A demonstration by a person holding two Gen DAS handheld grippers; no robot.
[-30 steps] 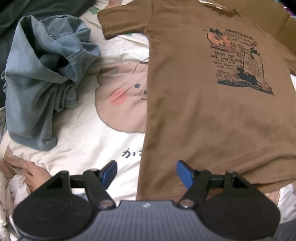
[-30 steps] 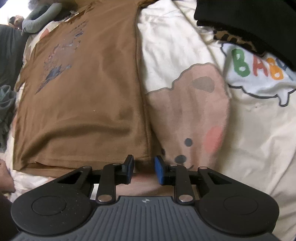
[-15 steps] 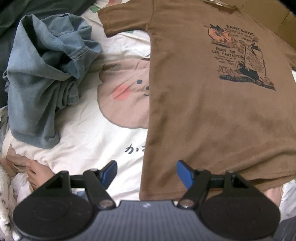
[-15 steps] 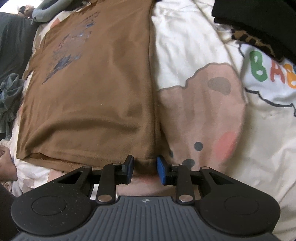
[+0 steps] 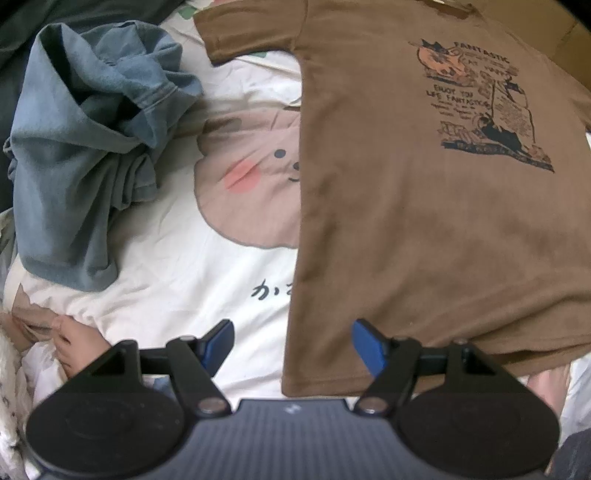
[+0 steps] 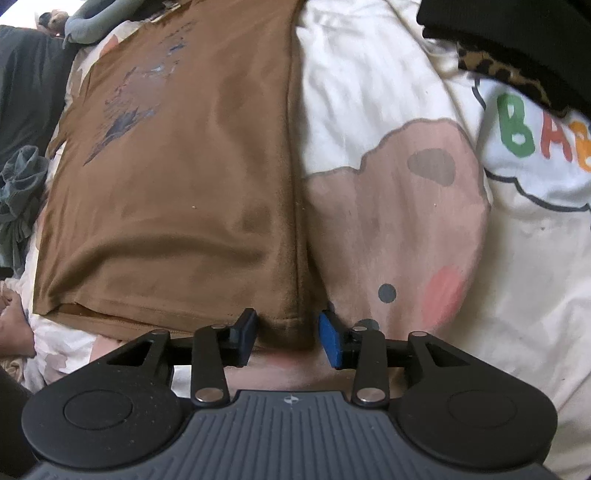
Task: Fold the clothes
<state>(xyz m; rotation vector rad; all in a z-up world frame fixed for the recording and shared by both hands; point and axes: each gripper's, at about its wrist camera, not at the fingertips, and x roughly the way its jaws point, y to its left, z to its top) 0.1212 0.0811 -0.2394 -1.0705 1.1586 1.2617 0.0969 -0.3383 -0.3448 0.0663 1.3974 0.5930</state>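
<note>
Two grippers sit at the near hem of one brown printed T-shirt (image 5: 424, 221), which lies spread flat, print side up, on a cartoon-bear bedsheet (image 5: 177, 280).

Left wrist view: left gripper (image 5: 291, 341) has its jaws spread wide, holding nothing. The shirt's lower left hem corner lies in the gap between the blue pads, so the tool appears lined up to take that corner. Shirt body runs away from the camera; one short sleeve (image 5: 247, 33) is laid out sideways at the far end. My reading: the garment is spread flat so that both hem corners can be reached at once for a fold. A crumpled blue-grey garment (image 5: 85, 147) lies in a heap to the left, well apart from the brown shirt and not in the fold path. Bare skin of a person (image 5: 77, 343) shows at the lower left, near the gripper body.

Right wrist view: right gripper (image 6: 287, 338) has its jaws partly apart, with the other hem corner of the shirt (image 6: 177, 184) lying between the pads; the pads do not press the cloth, so nothing is held. The side edge (image 6: 295, 184) runs straight away from the tool. Black clothing (image 6: 517, 40) with a leopard-print item (image 6: 498, 70) beneath it sits at the far right, clear of the shirt. A dark garment (image 6: 26, 85) borders the far left.

Stage: unfolded and flat; nothing overlaps the shirt.
</note>
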